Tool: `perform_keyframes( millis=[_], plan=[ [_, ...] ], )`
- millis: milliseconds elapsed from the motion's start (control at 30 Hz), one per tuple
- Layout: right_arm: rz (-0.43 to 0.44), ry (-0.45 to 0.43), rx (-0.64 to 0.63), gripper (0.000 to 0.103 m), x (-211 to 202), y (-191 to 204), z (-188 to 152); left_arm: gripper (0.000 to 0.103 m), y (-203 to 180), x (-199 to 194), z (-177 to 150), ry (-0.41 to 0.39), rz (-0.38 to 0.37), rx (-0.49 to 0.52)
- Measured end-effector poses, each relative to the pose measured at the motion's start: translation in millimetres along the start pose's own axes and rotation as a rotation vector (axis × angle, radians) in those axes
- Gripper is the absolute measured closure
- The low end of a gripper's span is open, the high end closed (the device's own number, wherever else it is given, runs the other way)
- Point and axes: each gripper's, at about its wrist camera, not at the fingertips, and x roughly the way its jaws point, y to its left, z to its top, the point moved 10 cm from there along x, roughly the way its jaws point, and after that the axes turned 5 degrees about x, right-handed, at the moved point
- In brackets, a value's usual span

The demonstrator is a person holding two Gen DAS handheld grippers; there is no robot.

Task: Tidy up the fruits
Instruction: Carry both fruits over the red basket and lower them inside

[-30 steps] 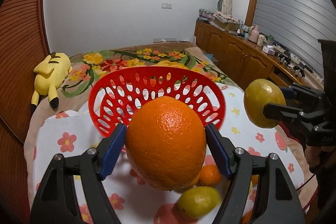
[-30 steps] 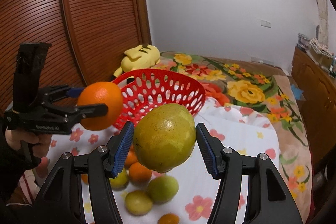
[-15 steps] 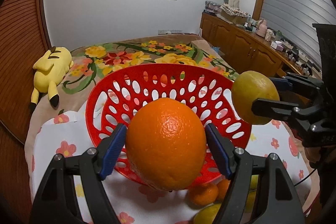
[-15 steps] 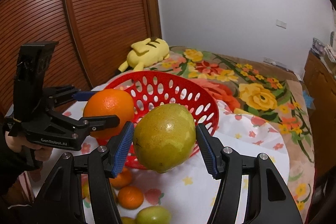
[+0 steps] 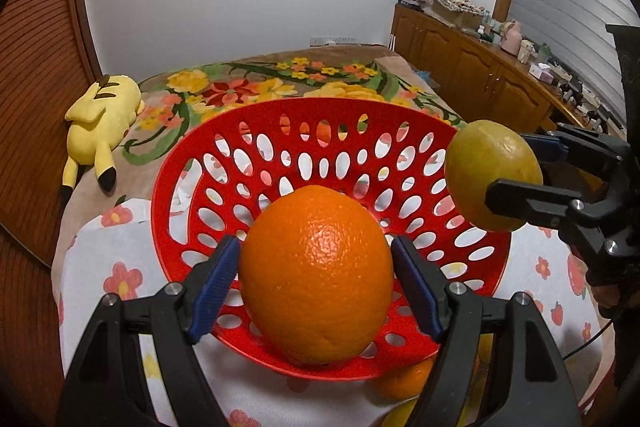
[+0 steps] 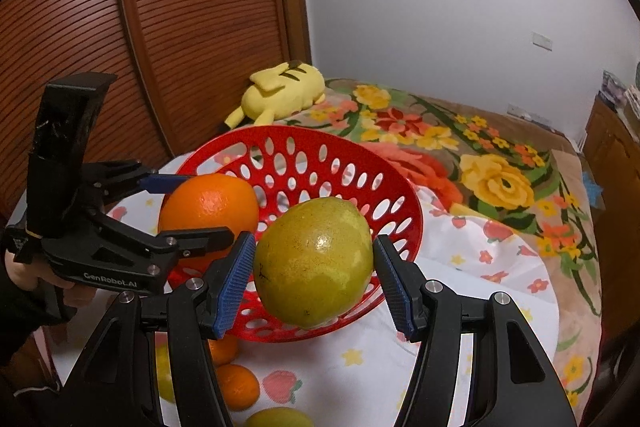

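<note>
While both of my hands are full, I am at the step where the fruit goes into the red basket (image 5: 172, 195). My left hand-held gripper (image 5: 316, 287) has its blue pads pressed on a big orange (image 5: 316, 279), one on each side, so it is partly open and holding tight. My right hand-held gripper (image 6: 314, 267) is pinched the same way on a yellow-green fruit (image 6: 314, 263), which looks like a lemon or a green orange. Both fruits hang in the air over the near side of the basket, the orange on the left and the yellow-green one on the right, close to each other but not touching. The basket sits on a white cloth with flowers (image 6: 480, 291) on the bed, and I see no fruit inside it. More small fruit (image 6: 236, 385) lies on the cloth near me, just this side of the basket. A yellow plush toy (image 5: 100, 119) lies far off on the left. Next, I think I should bring each fruit lower, into the middle of the basket, and only then open the pads. I should go slowly, because round fruit can roll, and the two grippers could bump each other.
</note>
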Motion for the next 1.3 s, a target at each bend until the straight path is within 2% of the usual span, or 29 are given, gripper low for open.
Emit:
perform_keyframes(
  millis=[33, 167, 300, 600, 867, 1033, 1300],
  plan=[
    [0.001, 0.003, -0.002, 0.041, 2, 1, 0, 0.027, 1, 0, 1, -0.001, 0.001, -0.002],
    [0.002, 0.015, -0.01, 0.041, 6, 2, -1, 0.025, 5, -26, 23, -0.113, 0.044, 0.016],
    [0.007, 0.024, -0.018, 0.041, 9, 2, -1, 0.025, 12, -39, 34, -0.142, 0.041, -0.011],
    [-0.015, 0.058, -0.033, 0.041, 24, -1, -4, 0.025, 22, -36, 21, -0.126, 0.029, -0.036],
    [-0.076, 0.059, -0.021, 0.041, 28, -18, -1, 0.025, 20, -35, 9, -0.123, 0.01, -0.035],
    [-0.076, 0.061, -0.021, 0.041, 27, -18, -3, 0.025, 21, -37, 4, -0.128, 0.003, -0.046],
    [-0.025, 0.072, -0.036, 0.041, 23, 8, -13, 0.023, 23, -47, -10, -0.155, -0.006, -0.054]
  ],
)
